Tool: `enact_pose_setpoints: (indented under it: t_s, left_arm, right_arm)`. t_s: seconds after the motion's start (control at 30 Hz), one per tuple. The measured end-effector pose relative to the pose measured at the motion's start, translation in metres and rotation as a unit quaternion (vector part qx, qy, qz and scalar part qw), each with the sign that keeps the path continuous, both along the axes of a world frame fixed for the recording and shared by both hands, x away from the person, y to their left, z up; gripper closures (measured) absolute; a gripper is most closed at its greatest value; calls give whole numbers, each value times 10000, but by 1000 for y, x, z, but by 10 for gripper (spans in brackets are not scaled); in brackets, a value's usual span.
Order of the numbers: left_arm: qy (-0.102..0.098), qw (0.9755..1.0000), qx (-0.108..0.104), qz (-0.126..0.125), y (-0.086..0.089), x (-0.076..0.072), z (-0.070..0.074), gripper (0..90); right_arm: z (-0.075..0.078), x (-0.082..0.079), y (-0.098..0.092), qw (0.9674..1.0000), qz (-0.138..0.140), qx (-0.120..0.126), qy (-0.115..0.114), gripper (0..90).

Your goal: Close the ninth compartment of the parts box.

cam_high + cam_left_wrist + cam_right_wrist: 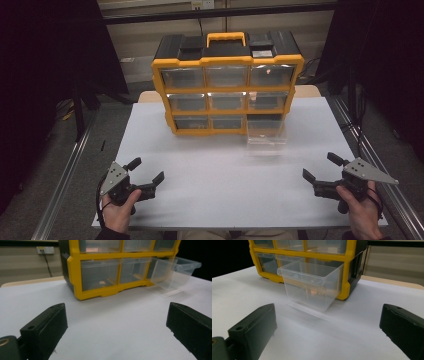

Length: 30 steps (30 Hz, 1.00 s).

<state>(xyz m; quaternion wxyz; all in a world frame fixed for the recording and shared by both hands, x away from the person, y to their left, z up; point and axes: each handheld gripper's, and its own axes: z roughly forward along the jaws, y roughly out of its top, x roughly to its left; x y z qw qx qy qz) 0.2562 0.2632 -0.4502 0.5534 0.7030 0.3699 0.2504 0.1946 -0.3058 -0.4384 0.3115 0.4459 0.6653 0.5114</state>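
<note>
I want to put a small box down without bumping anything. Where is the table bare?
The widest free patch is the white table between the left gripper and the right gripper, in front of the yellow drawer cabinet. The strip left of the cabinet is bare too. It is crowded front right, where the pulled-out clear drawer juts forward.

Place: a lab-style recording bay, I'd say.
Signs: my white worktop (150,150) on metal rails (62,175), black curtains (45,60), wall socket (45,250), bare floor.
</note>
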Motion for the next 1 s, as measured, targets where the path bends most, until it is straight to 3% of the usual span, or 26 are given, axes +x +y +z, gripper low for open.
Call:
enact_pose_setpoints:
  t_s: [0.2,0.23,0.47,0.8,1.0]
  left_arm:
    - [93,9999,-54,-29,-1,1,0,32]
    - [83,10000,35,-36,-1,2,0,32]
    - [170,9998,94,-10,-1,3,0,32]
    - [134,9998,169,-26,0,3,0,31]
    - [96,9998,166,-66,0,2,0,31]
  right_arm:
    - [-1,1,1,10000,25,-14,28,3]
    - [-1,1,1,9999,82,-23,66,3]
    - [-3,5,5,9997,192,-5,172,3]
    - [-2,7,13,9995,270,-94,160,1]
    - [5,14,18,9997,215,-3,136,2]
